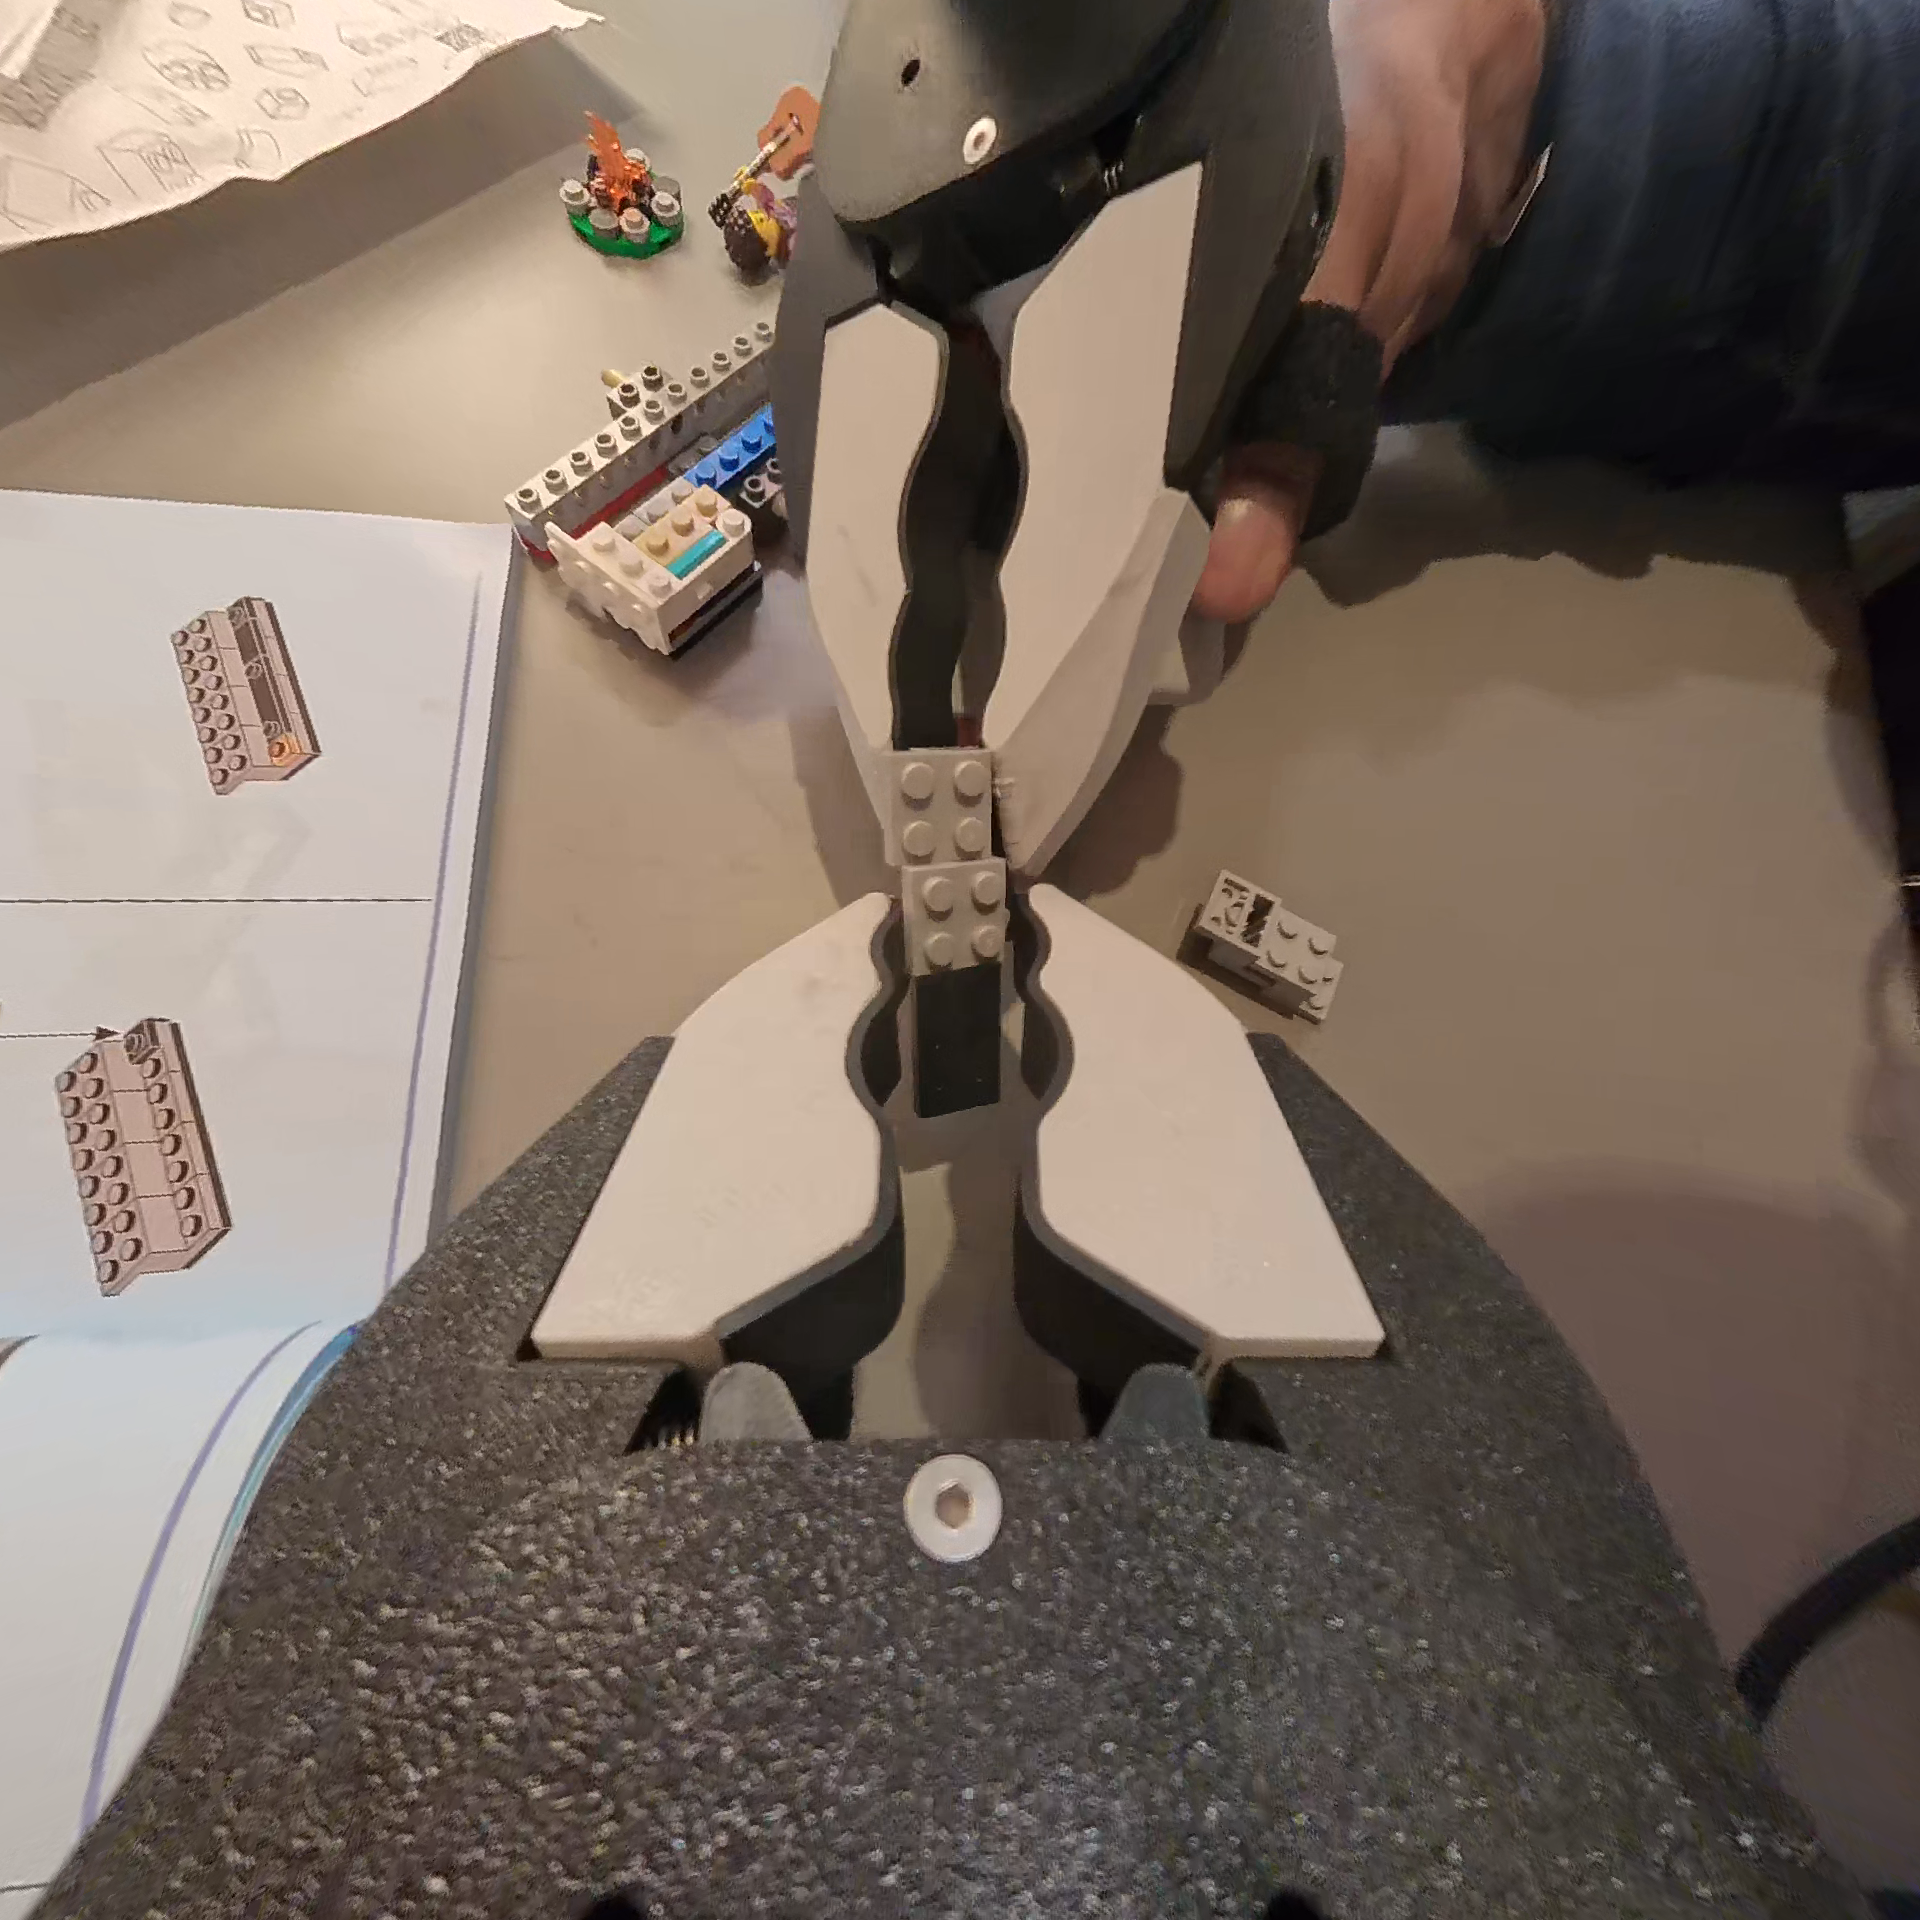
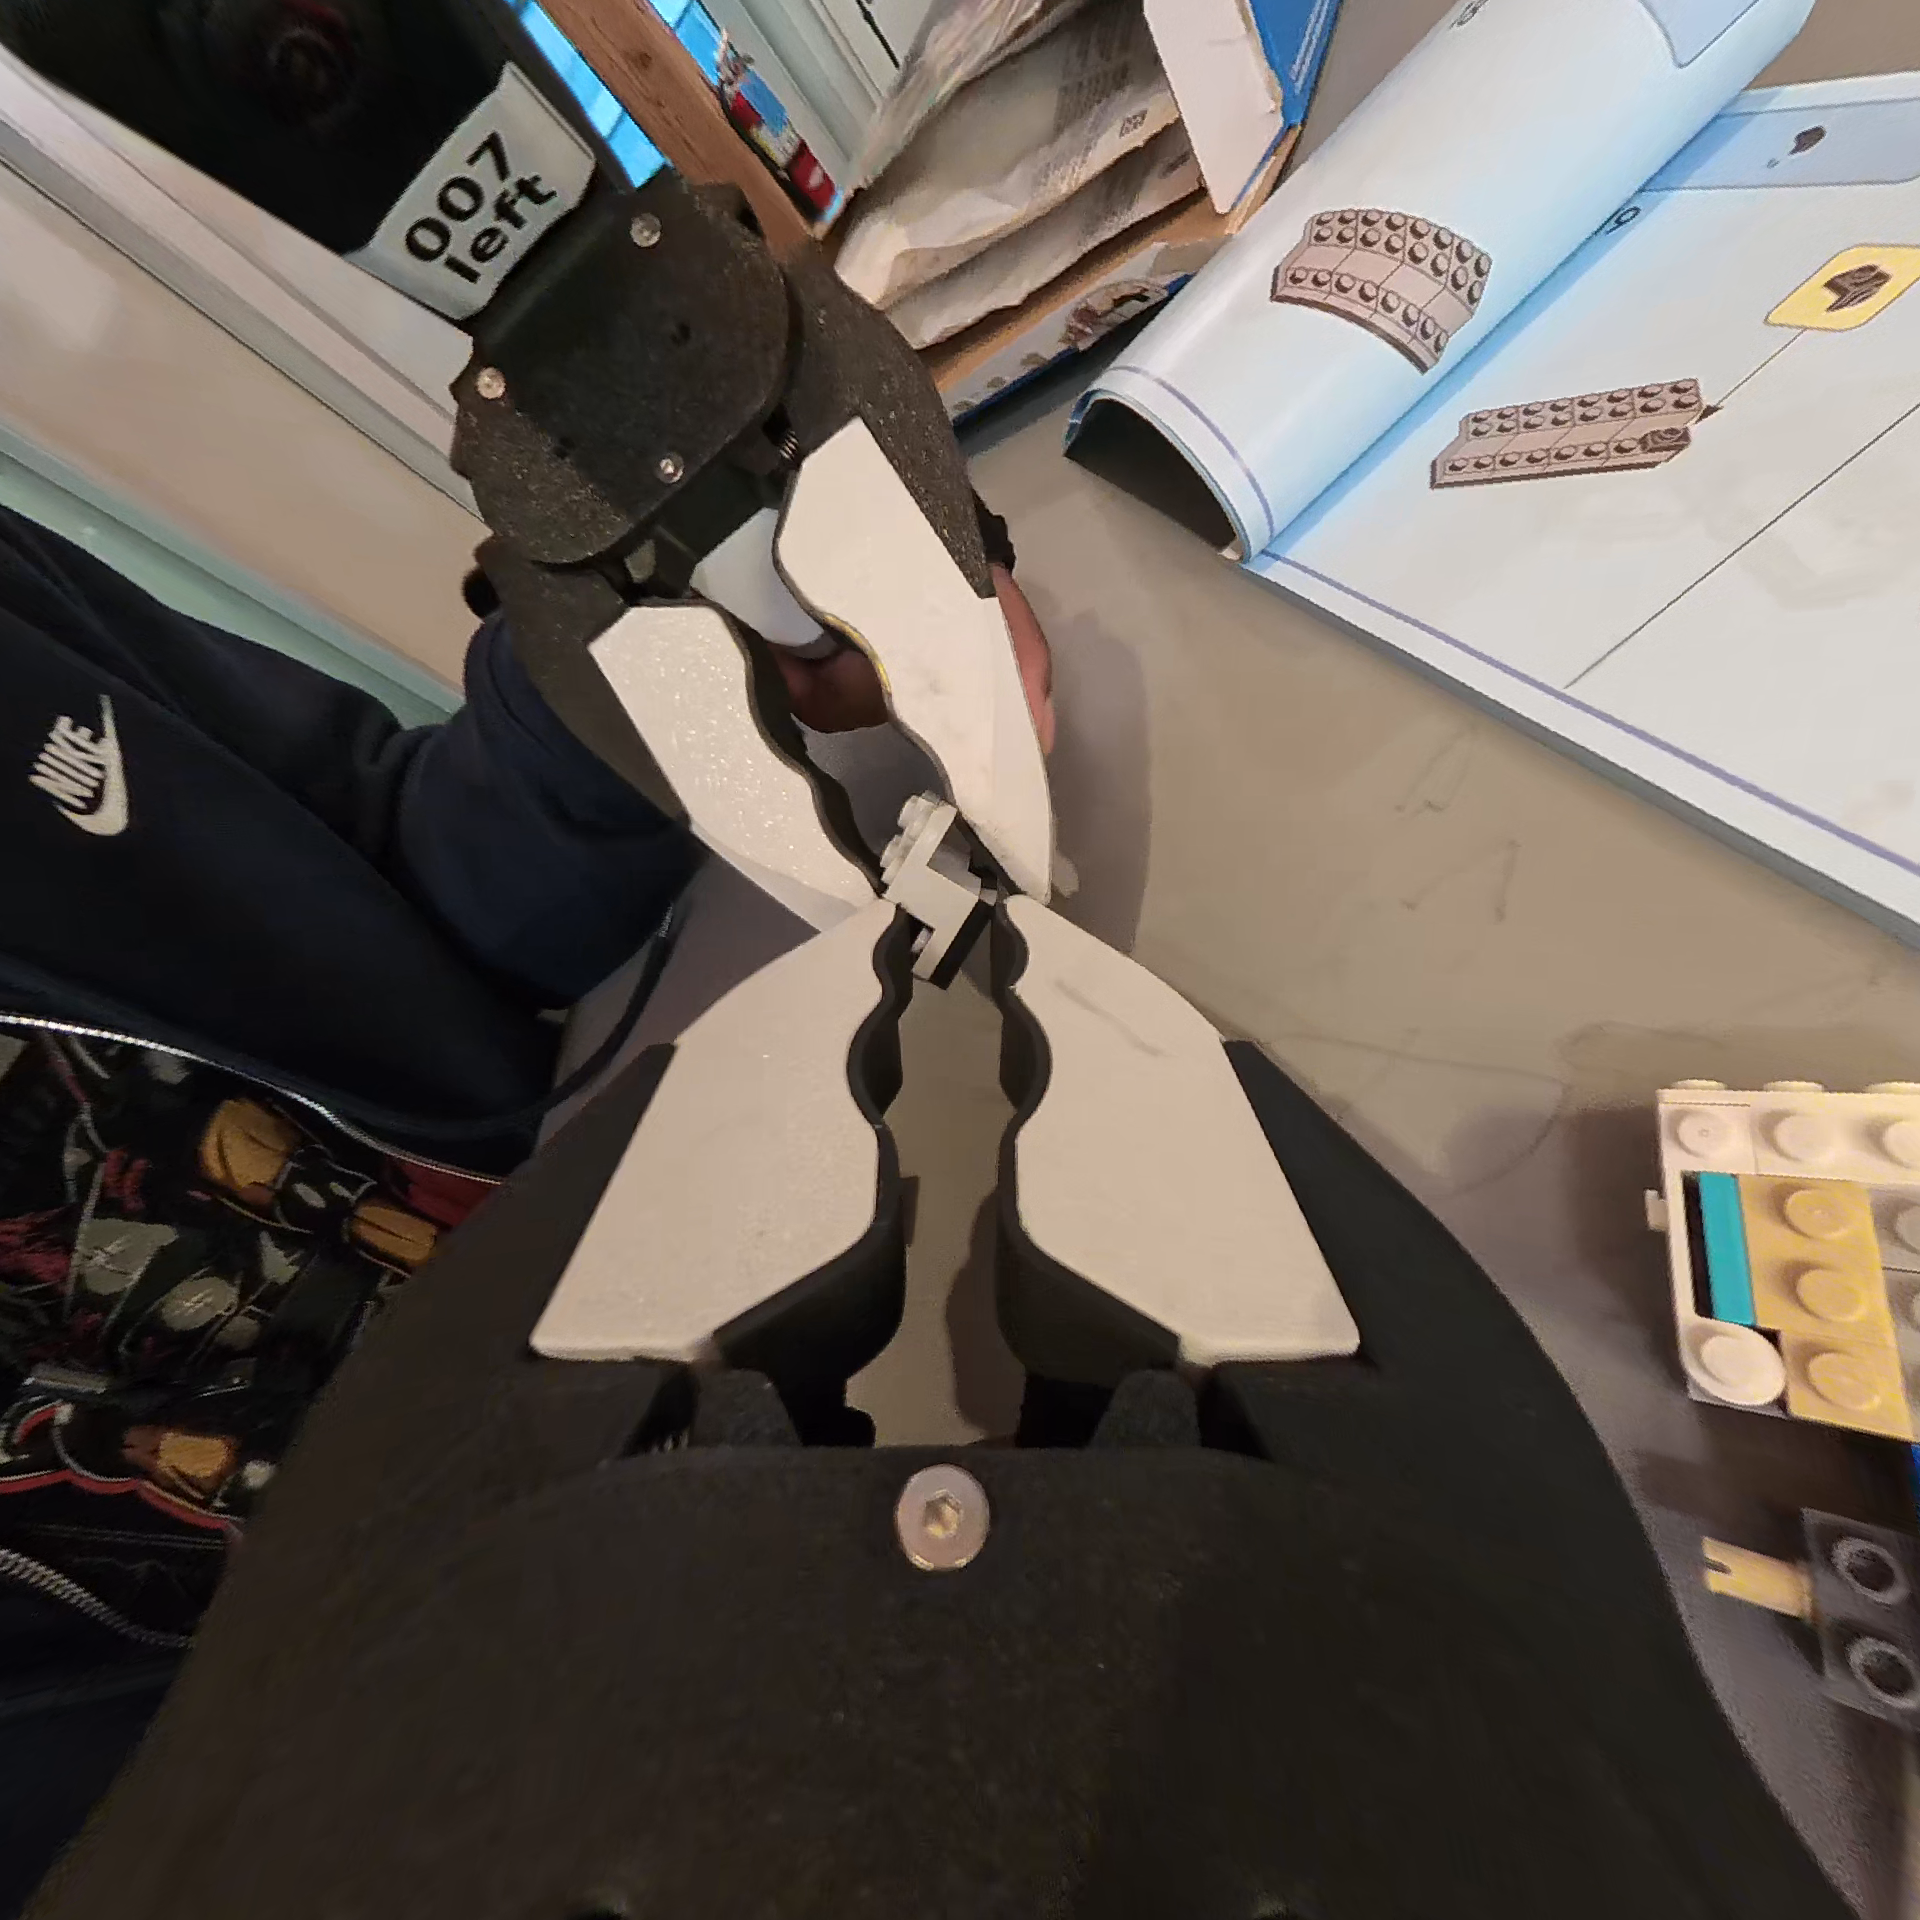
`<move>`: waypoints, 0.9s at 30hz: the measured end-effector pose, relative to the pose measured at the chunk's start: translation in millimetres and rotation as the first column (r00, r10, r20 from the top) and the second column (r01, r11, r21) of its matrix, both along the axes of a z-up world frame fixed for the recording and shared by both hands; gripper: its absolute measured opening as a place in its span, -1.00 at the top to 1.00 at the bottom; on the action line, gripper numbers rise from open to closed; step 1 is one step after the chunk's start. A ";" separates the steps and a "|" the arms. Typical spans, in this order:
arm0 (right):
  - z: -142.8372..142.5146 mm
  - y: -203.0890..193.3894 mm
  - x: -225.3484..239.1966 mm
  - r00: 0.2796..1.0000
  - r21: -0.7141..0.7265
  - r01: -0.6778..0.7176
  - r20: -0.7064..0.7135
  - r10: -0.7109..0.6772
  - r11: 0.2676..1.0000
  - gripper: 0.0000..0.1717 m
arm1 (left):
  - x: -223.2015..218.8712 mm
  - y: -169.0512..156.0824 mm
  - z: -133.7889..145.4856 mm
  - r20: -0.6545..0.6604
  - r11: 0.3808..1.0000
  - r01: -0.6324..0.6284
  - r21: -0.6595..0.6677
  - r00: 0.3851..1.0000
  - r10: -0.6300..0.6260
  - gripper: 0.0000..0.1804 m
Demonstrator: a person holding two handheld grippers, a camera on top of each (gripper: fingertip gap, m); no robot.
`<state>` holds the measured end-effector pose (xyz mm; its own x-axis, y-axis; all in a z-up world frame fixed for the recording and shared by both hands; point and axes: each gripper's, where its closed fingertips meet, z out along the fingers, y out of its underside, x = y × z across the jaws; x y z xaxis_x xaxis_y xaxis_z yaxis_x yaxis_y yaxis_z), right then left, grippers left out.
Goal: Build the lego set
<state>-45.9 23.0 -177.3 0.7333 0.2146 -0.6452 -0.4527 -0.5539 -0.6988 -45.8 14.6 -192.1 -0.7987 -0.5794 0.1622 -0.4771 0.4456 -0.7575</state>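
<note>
Fingers of the left gripper [image 1: 956,935] sat closed on a small brick piece, grey studded plate [image 1: 954,914] over a black part [image 1: 954,1049], pads pressed against its two sides. Just beyond, nose to nose, the right gripper [image 1: 951,800] was clamped on a second grey studded plate [image 1: 943,805], whose edge touched the first. In the right wrist view we saw the same meeting from the other side: the right gripper [image 2: 940,925] held a light grey, L-shaped piece with a black underside [image 2: 935,894] at its very tips, and the left gripper's fingers [image 2: 997,727] closed on the far end of it.

We judged these pieces light, rigid and smooth-sided, so likely to twist or pop out if pinched near a corner; flat opposite side walls looked the surest hold, with the studs left free.

Near right on the beige table [image 1: 1507,831] lay a loose grey brick assembly [image 1: 1262,945]. To the left an open instruction booklet [image 1: 239,831] covered the table. Farther off stood a partly built multicoloured model [image 1: 655,499], and beyond it a small campfire build [image 1: 623,197] and a minifigure [image 1: 753,208], with a printed paper sheet [image 1: 208,94] at far left.
</note>
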 end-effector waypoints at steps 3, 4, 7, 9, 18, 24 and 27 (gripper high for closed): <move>8.3 1.2 0.3 0.997 0.037 0.013 -0.080 -0.010 0.999 0.86 | -0.6 0.6 6.7 -0.033 1.000 0.009 -0.009 0.999 -0.010 0.82; 10.8 1.8 0.8 0.994 0.047 0.019 -0.105 -0.014 0.999 0.87 | 0.0 1.4 9.2 -0.040 1.000 0.010 -0.005 0.999 -0.010 0.83; 14.9 3.6 1.6 0.987 0.061 0.034 -0.156 -0.024 0.998 0.87 | -0.4 3.6 14.1 -0.084 0.999 0.032 0.015 0.996 -0.030 0.83; 16.4 4.4 4.0 0.984 0.067 0.051 -0.175 -0.039 0.996 0.87 | 1.1 5.0 14.8 -0.097 0.998 0.049 0.042 0.994 -0.044 0.82; 26.7 6.0 21.7 0.936 0.101 0.172 -0.327 -0.130 0.980 0.87 | 17.8 6.7 22.9 -0.051 0.988 0.016 0.156 0.999 -0.009 0.81; 33.3 8.0 28.4 0.888 0.125 0.229 -0.432 -0.155 0.965 0.87 | 23.9 11.9 26.4 -0.022 0.972 -0.005 0.236 1.000 0.011 0.79; 34.6 9.2 29.2 0.879 0.132 0.246 -0.448 -0.164 0.960 0.87 | 25.6 14.6 27.7 -0.006 0.964 -0.013 0.267 1.000 0.015 0.79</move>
<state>-16.7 32.2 -142.6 0.4338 0.2318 -0.8707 -0.8196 -0.3000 -0.4882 -20.2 29.2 -164.4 -0.7894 -0.6138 0.0069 -0.4906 0.6241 -0.6081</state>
